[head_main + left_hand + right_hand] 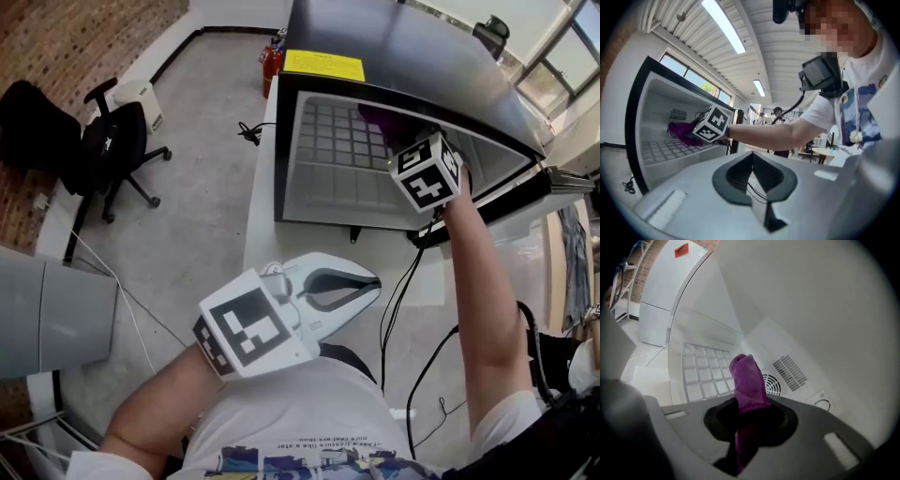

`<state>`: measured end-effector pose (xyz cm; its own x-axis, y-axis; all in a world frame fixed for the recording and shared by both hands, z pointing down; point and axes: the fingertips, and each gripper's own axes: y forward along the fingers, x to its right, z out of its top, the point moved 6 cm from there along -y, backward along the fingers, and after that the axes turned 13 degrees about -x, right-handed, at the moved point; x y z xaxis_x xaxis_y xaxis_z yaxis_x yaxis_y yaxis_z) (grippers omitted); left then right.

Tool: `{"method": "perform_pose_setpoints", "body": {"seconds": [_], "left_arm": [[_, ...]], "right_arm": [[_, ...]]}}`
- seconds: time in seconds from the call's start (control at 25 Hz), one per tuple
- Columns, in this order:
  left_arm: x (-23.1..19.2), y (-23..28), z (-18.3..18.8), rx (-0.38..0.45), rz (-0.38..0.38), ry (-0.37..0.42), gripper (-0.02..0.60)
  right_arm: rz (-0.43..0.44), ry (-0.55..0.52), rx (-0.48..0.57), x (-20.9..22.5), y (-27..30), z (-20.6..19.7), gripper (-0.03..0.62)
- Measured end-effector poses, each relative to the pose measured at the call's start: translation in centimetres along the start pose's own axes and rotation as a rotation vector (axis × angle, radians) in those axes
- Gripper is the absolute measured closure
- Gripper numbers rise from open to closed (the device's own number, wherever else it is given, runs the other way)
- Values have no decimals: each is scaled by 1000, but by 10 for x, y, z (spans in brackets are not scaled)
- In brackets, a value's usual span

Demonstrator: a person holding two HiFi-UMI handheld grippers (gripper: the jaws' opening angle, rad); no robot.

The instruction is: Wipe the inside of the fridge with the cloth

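Observation:
The black mini fridge (394, 47) stands open on a white table (267, 216), with a white interior and a wire shelf (337, 131). My right gripper (417, 150) reaches inside it, shut on a purple cloth (379, 119). In the right gripper view the cloth (749, 380) sticks up from the right gripper (747, 420), close to the back wall's vent grille (790, 372). My left gripper (370, 283) hangs shut and empty near my body, outside the fridge. The left gripper (752, 161) looks toward the cloth (682, 133) and the fridge (644, 108).
The fridge door (525, 192) hangs open at the right. Black cables (403, 291) trail over the table's front. An office chair (112, 141), a fire extinguisher (272, 61) and a grey cabinet (47, 314) stand on the floor to the left.

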<state>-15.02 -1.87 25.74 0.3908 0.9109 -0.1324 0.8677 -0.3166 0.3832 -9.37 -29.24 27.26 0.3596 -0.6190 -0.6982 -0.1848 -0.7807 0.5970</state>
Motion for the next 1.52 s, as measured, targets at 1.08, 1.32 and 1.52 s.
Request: {"method": "perform_pose_setpoints", "body": {"seconds": [1.08,1.32,1.52], "left_arm": [[8,-14,-2,18,-17,15,575],[12,-10,-1,8,20,1,575],[9,-39,-14,9,25,-4,575]], "right_arm": [[49,208,-137,-28,7,-28,537],[97,221,-86,-40,6,-17,537],[162,286,-35,-64,3,24,537]]}}
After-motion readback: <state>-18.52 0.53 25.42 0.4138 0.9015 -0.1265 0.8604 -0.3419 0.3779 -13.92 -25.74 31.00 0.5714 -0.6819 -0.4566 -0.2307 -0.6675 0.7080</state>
